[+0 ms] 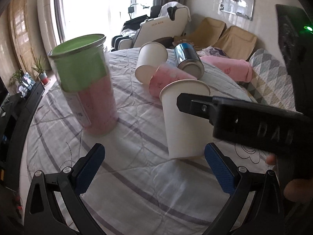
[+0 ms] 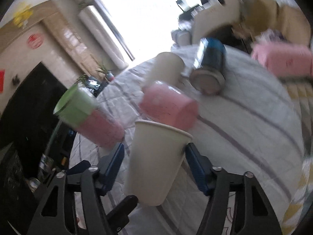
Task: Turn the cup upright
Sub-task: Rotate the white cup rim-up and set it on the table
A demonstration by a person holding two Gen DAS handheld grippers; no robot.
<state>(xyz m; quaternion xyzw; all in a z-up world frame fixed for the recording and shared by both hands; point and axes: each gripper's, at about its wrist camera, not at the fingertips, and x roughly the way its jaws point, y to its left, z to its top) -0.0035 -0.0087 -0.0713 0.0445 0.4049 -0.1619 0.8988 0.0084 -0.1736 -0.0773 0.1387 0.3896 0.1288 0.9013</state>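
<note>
- Two blue-padded grippers were in my hands: my right gripper (image 2: 154, 156) had the plain white paper cup (image 2: 154, 162) between its pads, mouth up and slightly tilted; whether the pads pressed it I could not tell.
- My left gripper (image 1: 154, 166) hung spread wide with nothing between its fingers, just in front of that cup (image 1: 184, 119) on the striped grey-white quilt (image 1: 137, 186).
- Raised letters "DA" showed on the right gripper's black body (image 1: 273, 131).
- Behind lay a pink paper cup (image 1: 168, 78), a second white paper cup (image 1: 150, 60) and a blue-and-silver tin (image 1: 188, 58), all on their sides.
- Left stood a tall green-and-pink container (image 1: 86, 90); its label was blurred.
- Writing on the cream massage chair (image 1: 156, 26) was too small to read.
</note>
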